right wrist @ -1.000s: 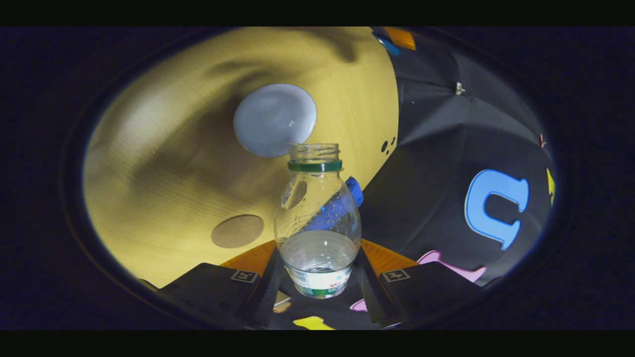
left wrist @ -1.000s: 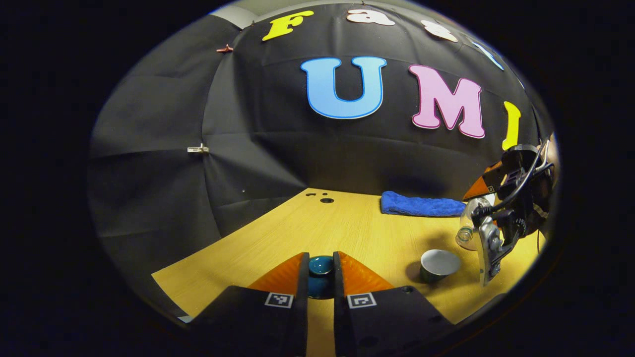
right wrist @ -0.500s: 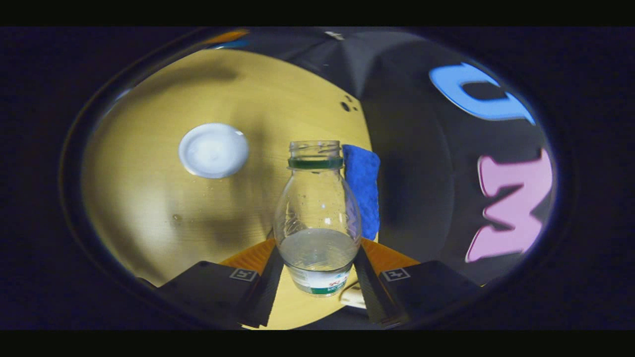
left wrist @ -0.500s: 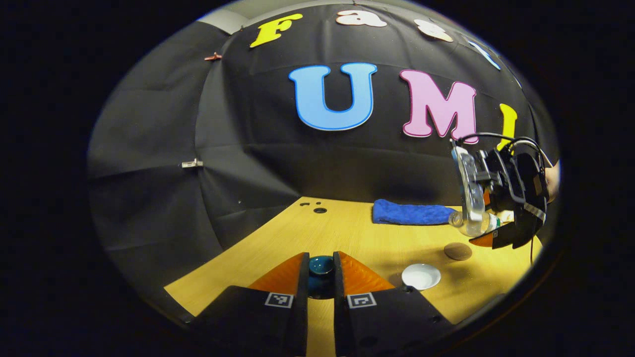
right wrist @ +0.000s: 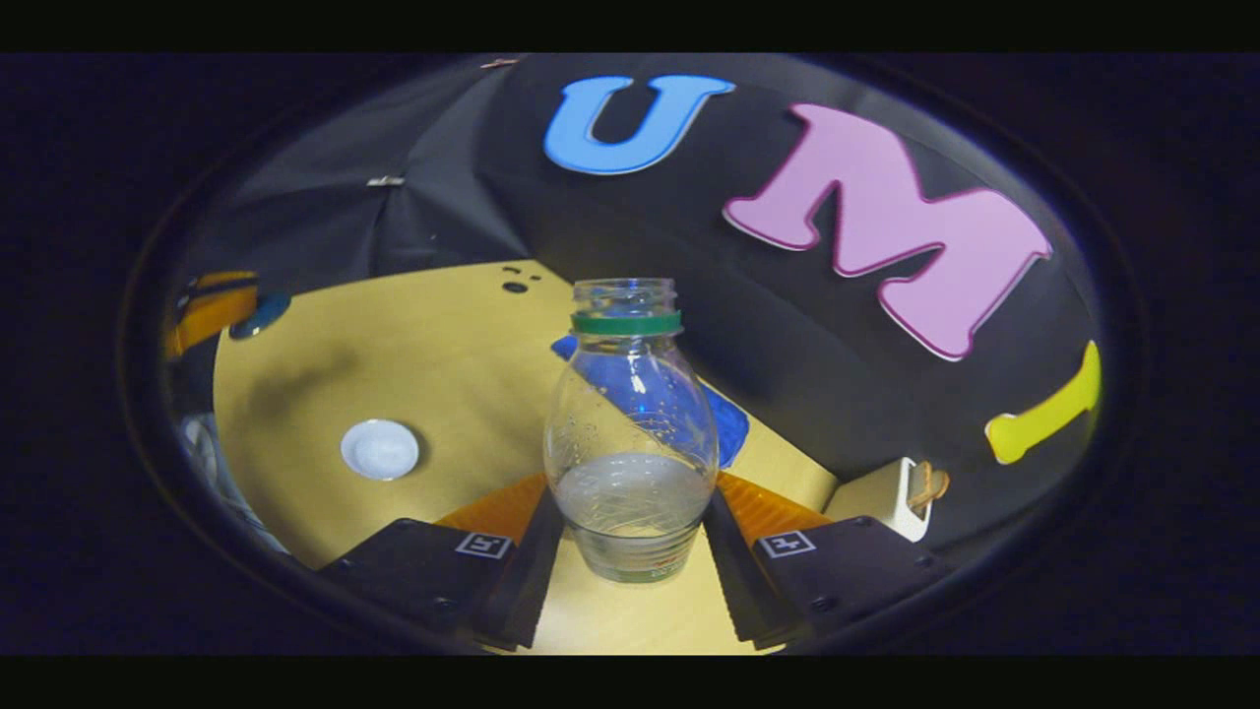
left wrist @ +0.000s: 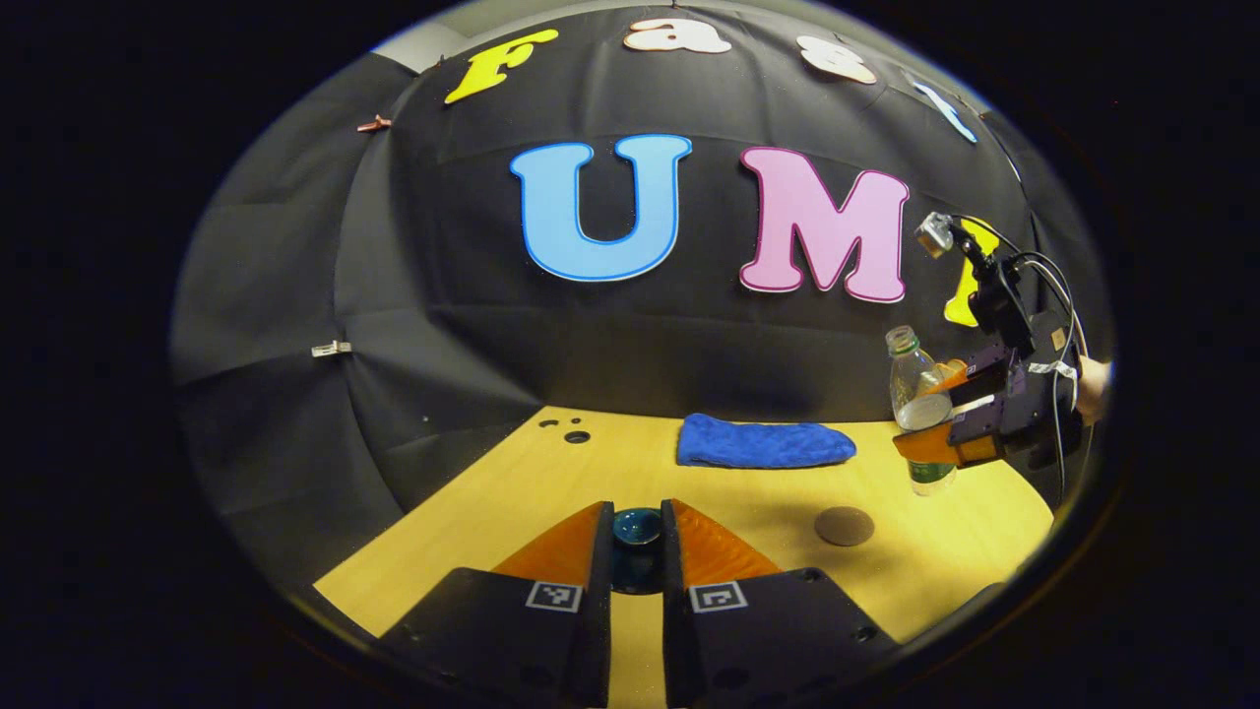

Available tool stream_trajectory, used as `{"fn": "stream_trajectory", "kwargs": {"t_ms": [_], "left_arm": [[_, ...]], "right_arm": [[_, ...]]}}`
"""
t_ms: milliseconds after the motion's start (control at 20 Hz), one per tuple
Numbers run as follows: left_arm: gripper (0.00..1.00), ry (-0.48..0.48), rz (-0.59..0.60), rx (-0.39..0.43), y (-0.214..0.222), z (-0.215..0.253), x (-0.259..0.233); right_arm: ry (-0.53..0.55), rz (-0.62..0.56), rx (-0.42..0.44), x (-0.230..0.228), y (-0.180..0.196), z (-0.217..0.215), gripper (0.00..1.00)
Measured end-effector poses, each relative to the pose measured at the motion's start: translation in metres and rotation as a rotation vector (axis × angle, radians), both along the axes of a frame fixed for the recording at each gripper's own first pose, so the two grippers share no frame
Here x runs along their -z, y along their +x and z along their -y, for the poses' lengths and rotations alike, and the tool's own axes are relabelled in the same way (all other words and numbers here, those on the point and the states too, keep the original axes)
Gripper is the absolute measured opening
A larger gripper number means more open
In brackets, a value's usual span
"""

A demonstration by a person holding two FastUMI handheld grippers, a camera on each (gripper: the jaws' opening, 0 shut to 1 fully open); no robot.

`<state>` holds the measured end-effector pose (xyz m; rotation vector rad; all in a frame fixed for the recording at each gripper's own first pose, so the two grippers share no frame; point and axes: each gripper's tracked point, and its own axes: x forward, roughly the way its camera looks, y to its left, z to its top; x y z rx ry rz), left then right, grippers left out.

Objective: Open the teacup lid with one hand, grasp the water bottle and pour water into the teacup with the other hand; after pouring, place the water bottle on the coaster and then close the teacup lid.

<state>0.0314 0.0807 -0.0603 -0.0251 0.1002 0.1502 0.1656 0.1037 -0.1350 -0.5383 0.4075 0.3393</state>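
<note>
My right gripper (right wrist: 630, 502) is shut on the clear water bottle (right wrist: 630, 433), which stands upright, uncapped and about a third full. In the left gripper view the same bottle (left wrist: 915, 394) hangs above the table at the far right, held by the right gripper (left wrist: 930, 414). The round brown coaster (left wrist: 844, 526) lies on the table below and left of the bottle. My left gripper (left wrist: 637, 537) is shut on the teal teacup lid (left wrist: 637, 527) by its knob. The open teacup (right wrist: 380, 449), white inside, stands at the left. Beyond it is the left gripper (right wrist: 221, 305) with the lid (right wrist: 261, 315).
A folded blue cloth (left wrist: 763, 443) lies at the back of the wooden table (left wrist: 709, 487), near the wall. Small holes (left wrist: 576, 436) mark the table's far left corner. A white box (right wrist: 886, 492) sits at the table's right edge by the wall.
The bottle has swung from tilted over the teacup to upright and moved away from the cup. The left gripper kept hold of the lid while its view turned off the teacup.
</note>
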Motion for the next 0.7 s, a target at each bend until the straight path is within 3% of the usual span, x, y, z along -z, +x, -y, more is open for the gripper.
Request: {"fn": "stream_trajectory", "kwargs": {"t_ms": [400, 700], "left_arm": [[0.25, 0.02, -0.035, 0.077, 0.03, 0.046, 0.027], [0.25, -0.059, -0.028, 0.065, 0.046, 0.049, 0.045]], "right_arm": [[0.4, 0.125, 0.075, 0.026, 0.04, 0.003, 0.75], [0.482, 0.154, 0.102, 0.062, 0.069, 0.006, 0.75]]}}
